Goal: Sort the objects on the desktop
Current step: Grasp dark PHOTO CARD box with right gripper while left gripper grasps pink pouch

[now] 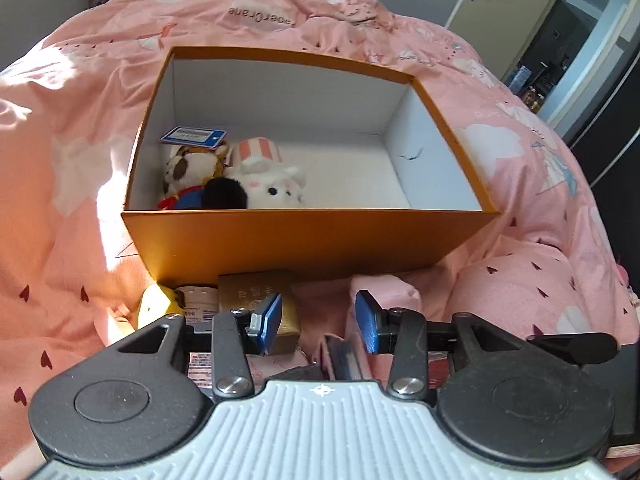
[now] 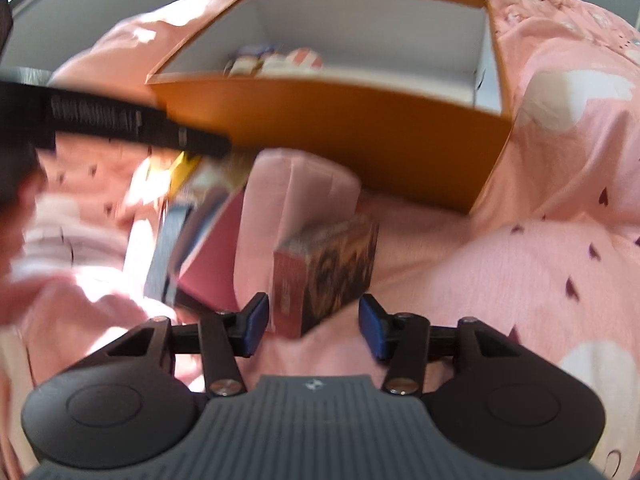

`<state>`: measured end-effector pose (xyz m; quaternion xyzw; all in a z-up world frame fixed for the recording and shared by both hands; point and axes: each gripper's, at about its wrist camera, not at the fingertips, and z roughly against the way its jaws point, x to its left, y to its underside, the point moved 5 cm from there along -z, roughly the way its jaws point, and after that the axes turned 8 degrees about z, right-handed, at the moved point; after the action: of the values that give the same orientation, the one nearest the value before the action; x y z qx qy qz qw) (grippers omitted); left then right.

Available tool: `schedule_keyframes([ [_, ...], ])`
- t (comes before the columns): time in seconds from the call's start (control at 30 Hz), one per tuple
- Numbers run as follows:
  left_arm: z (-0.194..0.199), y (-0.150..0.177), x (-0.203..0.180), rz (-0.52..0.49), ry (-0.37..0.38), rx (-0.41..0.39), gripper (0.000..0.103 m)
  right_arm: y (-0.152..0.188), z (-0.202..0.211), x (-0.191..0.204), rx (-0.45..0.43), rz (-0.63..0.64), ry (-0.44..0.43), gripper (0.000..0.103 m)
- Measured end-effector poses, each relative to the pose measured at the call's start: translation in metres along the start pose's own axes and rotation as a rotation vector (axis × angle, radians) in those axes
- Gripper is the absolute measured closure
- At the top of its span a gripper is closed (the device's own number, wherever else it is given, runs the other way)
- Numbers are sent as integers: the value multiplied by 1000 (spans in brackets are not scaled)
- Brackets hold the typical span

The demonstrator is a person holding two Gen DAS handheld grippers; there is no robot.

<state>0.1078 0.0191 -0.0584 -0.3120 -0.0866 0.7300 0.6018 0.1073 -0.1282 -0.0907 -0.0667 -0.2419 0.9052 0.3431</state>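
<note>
Orange box point(image 1: 304, 240) sits open-topped on a bed under a pink quilt point(image 1: 72, 184). Its white interior is mostly bare. Two plush toys, a brown-and-white one point(image 1: 188, 172) and a white one point(image 1: 272, 188), are packed into the near left corner with a blue card point(image 1: 194, 136) leaning behind them. This corner-first filling probably saves floor space for what is left.

Left gripper point(image 1: 316, 322) hovers low in front of the box wall, its blue pads apart with nothing between them. A gold box point(image 1: 256, 300) lies just beside its left pad; whether the pad touches it cannot be told. Next to that lie a yellow item point(image 1: 158, 306) and a small labelled container point(image 1: 196, 300), both unsorted.

Right gripper point(image 2: 314, 326) is also spread, straddling a small printed box point(image 2: 324, 276) that stands tilted on the quilt. The pads sit at either side of it, apparently not pressing; blur makes this uncertain. This looks like the next pick. A pink booklet point(image 2: 216, 256) and a black bar point(image 2: 120, 124) lie further left, well short of the box.
</note>
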Motion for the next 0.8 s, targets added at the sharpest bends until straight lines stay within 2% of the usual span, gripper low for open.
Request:
schedule_keyframes([
  [0.07, 1, 1, -4, -6, 20, 1, 57, 4, -5, 4, 13, 38, 25, 50],
  [0.2, 0, 3, -11, -40, 14, -17, 57, 7, -19, 14, 43, 119, 45, 46],
  [0.3, 1, 3, -12, -45, 23, -16, 56, 6, -17, 16, 25, 128, 47, 57],
  [0.37, -1, 4, -12, -53, 24, -8, 57, 3, -10, 12, -12, 86, 29, 74],
  [0.5, -6, 8, -16, -77, 28, 15, 57, -10, 4, -2, -96, -13, 36, 78],
  [0.7, -12, 11, -20, -106, 30, 37, 57, -34, 3, -14, -164, -19, 83, 80],
  [0.73, -13, 11, -20, -108, 28, 38, 57, -38, 2, -16, -178, -19, 99, 85],
  [0.8, -13, 12, -20, -109, 21, 41, 57, -45, 1, -21, -212, -9, 167, 85],
])
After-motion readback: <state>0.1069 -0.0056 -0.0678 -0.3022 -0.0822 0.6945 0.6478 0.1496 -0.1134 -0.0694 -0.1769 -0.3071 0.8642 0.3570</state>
